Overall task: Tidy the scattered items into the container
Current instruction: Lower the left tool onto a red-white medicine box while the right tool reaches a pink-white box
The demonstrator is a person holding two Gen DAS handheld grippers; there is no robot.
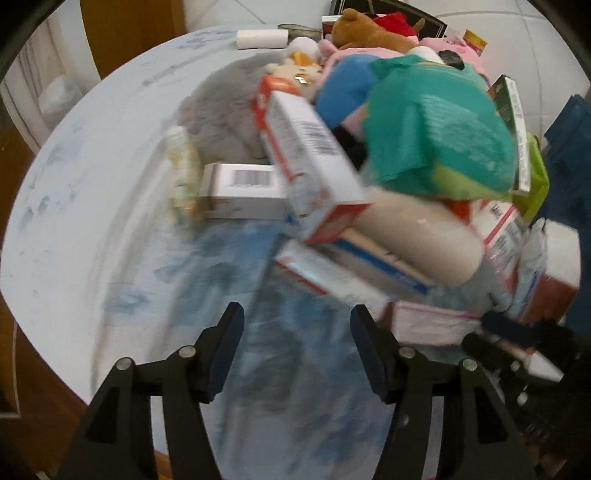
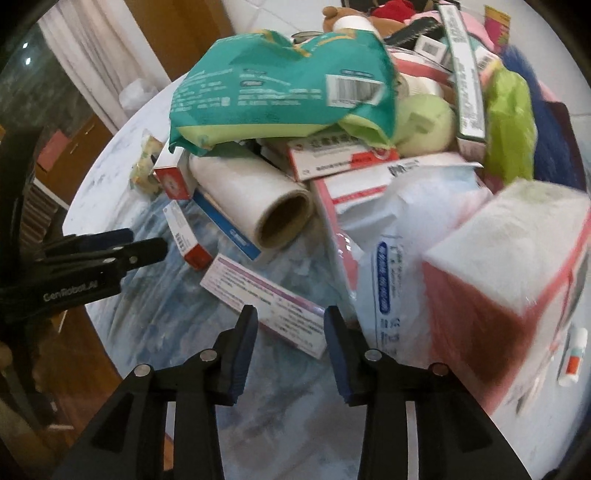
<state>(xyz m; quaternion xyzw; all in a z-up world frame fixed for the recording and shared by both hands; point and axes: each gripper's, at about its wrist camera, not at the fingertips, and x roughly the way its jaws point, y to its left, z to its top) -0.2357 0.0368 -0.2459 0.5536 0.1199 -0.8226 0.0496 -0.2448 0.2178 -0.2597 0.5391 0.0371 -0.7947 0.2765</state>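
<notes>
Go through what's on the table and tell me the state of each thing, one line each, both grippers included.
left gripper: open, empty, above bare tabletop
right gripper: open, empty, just short of the purple-striped box
purple-striped box: lying flat on the table
paper roll: on its side, hollow core showing
green pack: crumpled, on top of the pile
teddy bear: lying on the far side of the pile
small bottle: upright, blurred
</notes>
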